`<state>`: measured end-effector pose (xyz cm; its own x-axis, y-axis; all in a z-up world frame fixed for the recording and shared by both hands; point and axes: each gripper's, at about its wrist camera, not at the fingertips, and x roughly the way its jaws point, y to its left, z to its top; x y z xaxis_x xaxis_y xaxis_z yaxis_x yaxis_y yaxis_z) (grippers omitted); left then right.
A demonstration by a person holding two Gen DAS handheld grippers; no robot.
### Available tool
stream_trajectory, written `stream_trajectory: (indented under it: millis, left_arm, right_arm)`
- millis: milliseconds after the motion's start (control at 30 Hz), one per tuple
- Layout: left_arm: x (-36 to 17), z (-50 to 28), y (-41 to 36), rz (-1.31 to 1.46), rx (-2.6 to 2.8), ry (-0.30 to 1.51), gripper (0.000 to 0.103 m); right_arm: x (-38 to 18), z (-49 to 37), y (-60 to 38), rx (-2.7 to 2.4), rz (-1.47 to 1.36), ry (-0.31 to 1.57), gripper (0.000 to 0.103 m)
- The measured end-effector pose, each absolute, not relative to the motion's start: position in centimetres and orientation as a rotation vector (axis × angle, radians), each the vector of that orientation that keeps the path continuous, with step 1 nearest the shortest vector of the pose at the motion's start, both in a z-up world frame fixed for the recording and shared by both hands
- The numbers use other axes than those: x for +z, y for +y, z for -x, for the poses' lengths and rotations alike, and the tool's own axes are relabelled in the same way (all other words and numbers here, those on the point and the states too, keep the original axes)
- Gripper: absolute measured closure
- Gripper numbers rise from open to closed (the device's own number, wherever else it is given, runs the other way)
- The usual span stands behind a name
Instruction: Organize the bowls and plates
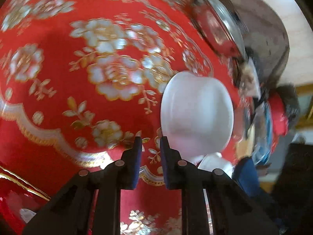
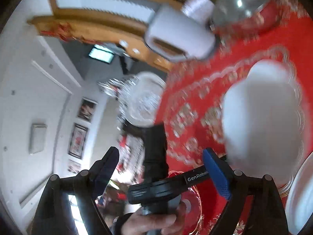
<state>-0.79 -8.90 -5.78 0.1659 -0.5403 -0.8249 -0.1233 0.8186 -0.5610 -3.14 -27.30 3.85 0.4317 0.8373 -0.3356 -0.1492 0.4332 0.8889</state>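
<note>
In the left wrist view, my left gripper (image 1: pixel 150 139) hangs over a red flowered tablecloth (image 1: pixel 82 62); its jaws stand a narrow gap apart with nothing between them. A white bowl (image 1: pixel 196 113) stands just right of its right finger. In the right wrist view, my right gripper (image 2: pixel 160 156) is wide open and empty, tilted, over the table's edge. The white bowl (image 2: pixel 262 117) lies to its right, blurred. The other handheld gripper (image 2: pixel 156 188) and the hand on it show between my fingers.
A glass bowl (image 1: pixel 217 25) and a blue-rimmed glass dish (image 1: pixel 262 135) stand at the cloth's right side. In the right wrist view a cut-glass dish (image 2: pixel 142 99), a white box (image 2: pixel 180 37), a metal bowl (image 2: pixel 242 0) and a white plate rim (image 2: pixel 301 199) show.
</note>
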Motion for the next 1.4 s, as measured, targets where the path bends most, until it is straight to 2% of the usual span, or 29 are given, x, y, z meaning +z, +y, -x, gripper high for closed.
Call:
stream_trajectory:
  millis: [167, 333, 367, 500, 700, 1000, 1267, 1400]
  left_arm:
    - [-4.9, 0.3, -7.7, 0.564, -0.310, 1.361, 0.081]
    - [-5.5, -1.4, -9.2, 0.570, -0.318, 1.372, 0.081]
    - [-5.4, -1.7, -9.6, 0.568, -0.317, 1.363, 0.081]
    - [-4.9, -2.5, -11.4, 0.539, -0.338, 1.332, 0.081]
    - [-5.3, -4.7, -11.3, 0.523, -0.255, 1.308, 0.081]
    - [-5.5, -5.8, -12.3, 0.441, -0.259, 1.325, 0.081]
    - [-5.7, -4.8, -14.8, 0.402, -0.301, 1.351, 0.081]
    - [-5.7, -4.7, -14.5, 0.402, -0.306, 1.368, 0.085]
  right_arm:
    - [3.4, 3.8, -30.4, 0.781, -1.038, 0.843, 0.014]
    - [5.5, 5.5, -39.0, 0.556, -0.975, 0.722, 0.012]
    - [4.9, 5.4, -40.5, 0.436, -0.938, 0.763, 0.009]
    - [0.2, 4.4, -43.2, 0.194, -0.936, 0.930, 0.009]
    - [-3.9, 2.9, -42.1, 0.232, -1.037, 0.970, 0.009]
    - [-4.8, 0.8, -40.8, 0.381, -1.151, 0.958, 0.008]
    - [-1.5, 1.9, -40.2, 0.399, -1.112, 0.923, 0.004]
    - [2.8, 2.5, -38.6, 0.321, -0.926, 0.879, 0.000]
